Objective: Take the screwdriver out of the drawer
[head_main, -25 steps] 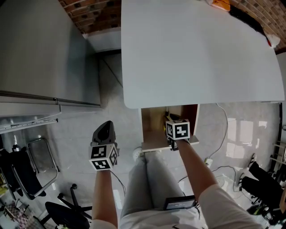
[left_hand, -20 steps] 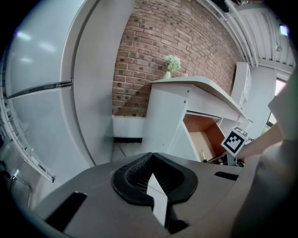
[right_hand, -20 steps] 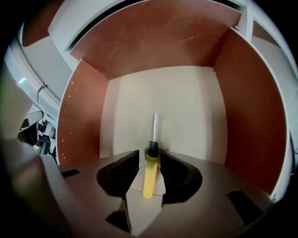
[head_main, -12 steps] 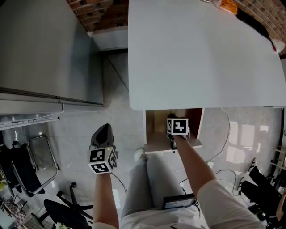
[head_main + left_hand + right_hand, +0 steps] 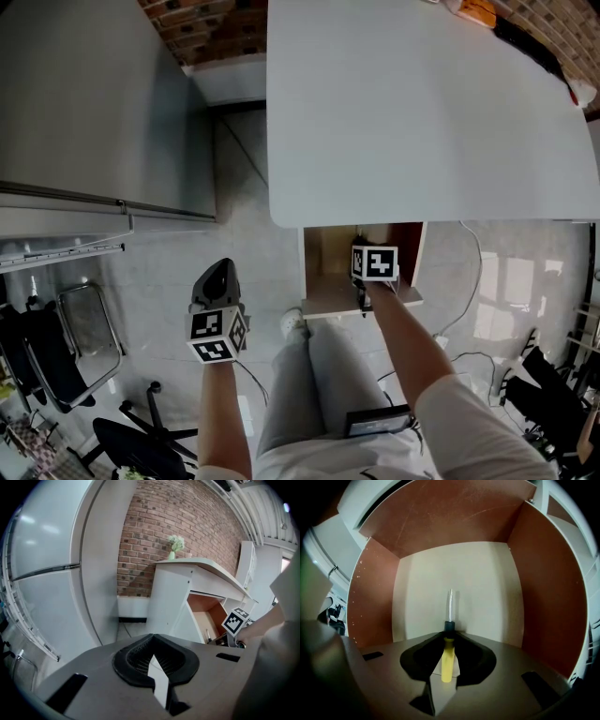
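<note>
The person's right forearm reaches forward from the lap, and the right gripper [image 5: 449, 633] is inside the open drawer [image 5: 370, 602] under the edge of the white table [image 5: 422, 122]. Its jaws are pinched on the yellow handle of the screwdriver [image 5: 447, 660]. The handle lies lengthwise between them. The black collar sits right at the jaw tips, and the metal shaft points straight ahead towards the drawer's pale back. Brown drawer walls rise on either side of the jaws.

The left arm is held low over the floor, beside the person's legs. The left gripper [image 5: 152, 637] points forward, its jaws pressed together with nothing between them.
</note>
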The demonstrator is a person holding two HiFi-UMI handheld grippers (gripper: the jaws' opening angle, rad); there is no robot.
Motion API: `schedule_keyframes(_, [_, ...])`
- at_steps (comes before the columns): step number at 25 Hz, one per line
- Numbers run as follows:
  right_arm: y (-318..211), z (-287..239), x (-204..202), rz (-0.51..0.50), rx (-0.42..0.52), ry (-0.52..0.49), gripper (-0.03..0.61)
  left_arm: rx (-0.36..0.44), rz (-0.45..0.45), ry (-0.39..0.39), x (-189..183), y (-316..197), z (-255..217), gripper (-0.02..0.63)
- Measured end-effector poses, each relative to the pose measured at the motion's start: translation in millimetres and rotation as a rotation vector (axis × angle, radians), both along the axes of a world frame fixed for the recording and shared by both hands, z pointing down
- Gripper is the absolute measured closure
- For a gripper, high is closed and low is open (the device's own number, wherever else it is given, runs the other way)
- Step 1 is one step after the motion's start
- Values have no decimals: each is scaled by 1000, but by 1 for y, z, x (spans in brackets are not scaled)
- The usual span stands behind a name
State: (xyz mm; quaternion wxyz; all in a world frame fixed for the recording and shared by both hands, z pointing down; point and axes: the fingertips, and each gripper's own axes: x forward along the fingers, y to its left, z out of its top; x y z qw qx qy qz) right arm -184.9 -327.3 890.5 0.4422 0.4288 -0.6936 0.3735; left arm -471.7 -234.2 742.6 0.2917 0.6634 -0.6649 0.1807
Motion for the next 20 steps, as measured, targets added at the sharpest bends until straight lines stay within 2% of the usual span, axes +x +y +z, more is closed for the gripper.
schedule_keyframes(10, [5, -46, -4, -36, 58, -38, 502, 5, 14, 7, 12, 10, -25, 601])
schedule_keyframes(20, [17, -117, -12, -63, 74, -74, 502, 26, 33, 1, 20, 15, -77, 601])
